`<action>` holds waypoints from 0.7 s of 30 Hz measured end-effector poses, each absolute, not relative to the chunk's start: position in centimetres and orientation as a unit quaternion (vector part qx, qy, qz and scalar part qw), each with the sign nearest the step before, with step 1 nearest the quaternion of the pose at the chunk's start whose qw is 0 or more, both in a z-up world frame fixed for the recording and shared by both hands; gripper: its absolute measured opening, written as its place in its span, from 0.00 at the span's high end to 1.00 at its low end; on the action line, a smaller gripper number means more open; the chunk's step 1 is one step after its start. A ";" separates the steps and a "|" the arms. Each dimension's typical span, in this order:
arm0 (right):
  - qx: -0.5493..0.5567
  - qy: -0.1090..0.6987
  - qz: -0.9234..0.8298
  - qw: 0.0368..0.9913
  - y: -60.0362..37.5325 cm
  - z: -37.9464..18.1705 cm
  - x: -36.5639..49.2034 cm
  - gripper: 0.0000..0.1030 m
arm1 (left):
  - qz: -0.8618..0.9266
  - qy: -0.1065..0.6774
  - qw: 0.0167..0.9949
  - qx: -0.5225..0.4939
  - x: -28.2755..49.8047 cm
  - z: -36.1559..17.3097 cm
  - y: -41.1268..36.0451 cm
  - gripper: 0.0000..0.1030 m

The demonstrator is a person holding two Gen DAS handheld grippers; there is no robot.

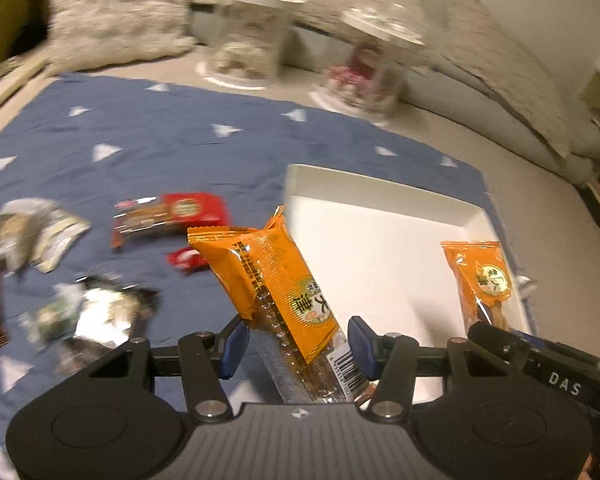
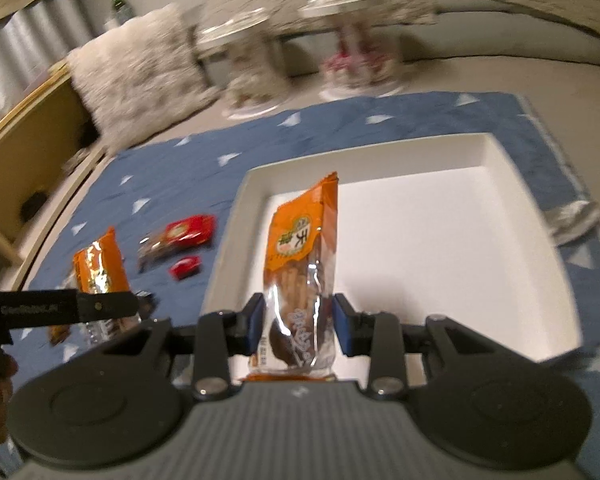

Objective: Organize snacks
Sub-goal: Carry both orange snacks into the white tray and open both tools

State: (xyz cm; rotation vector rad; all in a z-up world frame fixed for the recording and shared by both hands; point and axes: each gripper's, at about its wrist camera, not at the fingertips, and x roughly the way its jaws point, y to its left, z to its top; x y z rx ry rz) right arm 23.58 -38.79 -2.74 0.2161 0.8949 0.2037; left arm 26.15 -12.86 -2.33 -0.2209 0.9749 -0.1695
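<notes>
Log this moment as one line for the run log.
left gripper: holds orange snack pack | right gripper: holds orange snack pack over white tray | red snacks on blue cloth

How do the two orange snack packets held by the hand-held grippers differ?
The left packet leans diagonally, hovering beside the white tray; the right packet stands nearly upright over the tray. The left packet shows its barcode end; the right shows its clear window. Both are orange, same brand, each clamped.
</notes>
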 end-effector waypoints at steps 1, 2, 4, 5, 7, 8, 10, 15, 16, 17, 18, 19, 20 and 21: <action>0.107 0.429 0.091 0.892 -39.6 -2.8 23.7 0.60 | -0.093 0.465 0.874 -0.103 26.6 -2.4 -13.8 0.47; 0.111 0.428 0.083 0.893 -40.4 -2.8 23.8 0.60 | -0.102 0.464 0.874 -0.099 26.9 -2.6 -14.5 0.47; 0.112 0.427 0.070 0.894 -41.3 -3.1 24.0 0.60 | -0.123 0.465 0.873 -0.087 27.8 -3.0 -16.4 0.46; 0.110 0.428 0.063 0.895 -41.9 -3.3 24.2 0.60 | -0.131 0.466 0.871 -0.083 28.2 -3.3 -17.2 0.46; 0.106 0.429 0.050 0.896 -42.8 -3.7 24.7 0.60 | -0.148 0.471 0.866 -0.078 29.2 -4.2 -18.8 0.46; 0.103 0.431 0.042 0.896 -43.3 -4.0 25.1 0.60 | -0.155 0.473 0.864 -0.076 29.7 -4.6 -19.5 0.46; 0.099 0.434 0.026 0.895 -44.5 -4.7 25.7 0.60 | -0.166 0.479 0.859 -0.071 30.9 -5.4 -20.9 0.46; 0.097 0.437 0.008 0.894 -46.8 -6.1 27.8 0.59 | -0.195 0.491 0.847 -0.065 34.0 -7.1 -23.7 0.46; 0.097 0.437 0.005 0.894 -47.1 -6.3 28.2 0.59 | -0.199 0.493 0.845 -0.065 34.7 -7.4 -24.2 0.46; 0.098 0.436 0.002 0.895 -47.5 -6.6 28.5 0.59 | -0.203 0.495 0.842 -0.065 35.2 -7.7 -24.6 0.46; 0.101 0.434 -0.002 0.895 -47.8 -6.8 28.7 0.59 | -0.206 0.499 0.839 -0.068 35.8 -7.9 -25.0 0.46; 0.101 0.435 -0.006 0.895 -48.1 -7.1 28.9 0.59 | -0.209 0.504 0.835 -0.072 36.4 -8.3 -25.5 0.46; 0.099 0.438 -0.010 0.893 -48.3 -7.5 29.2 0.59 | -0.212 0.508 0.832 -0.076 36.9 -8.6 -25.7 0.46; 0.095 0.442 -0.013 0.892 -48.4 -7.9 29.5 0.59 | -0.216 0.511 0.828 -0.080 37.3 -8.9 -26.1 0.46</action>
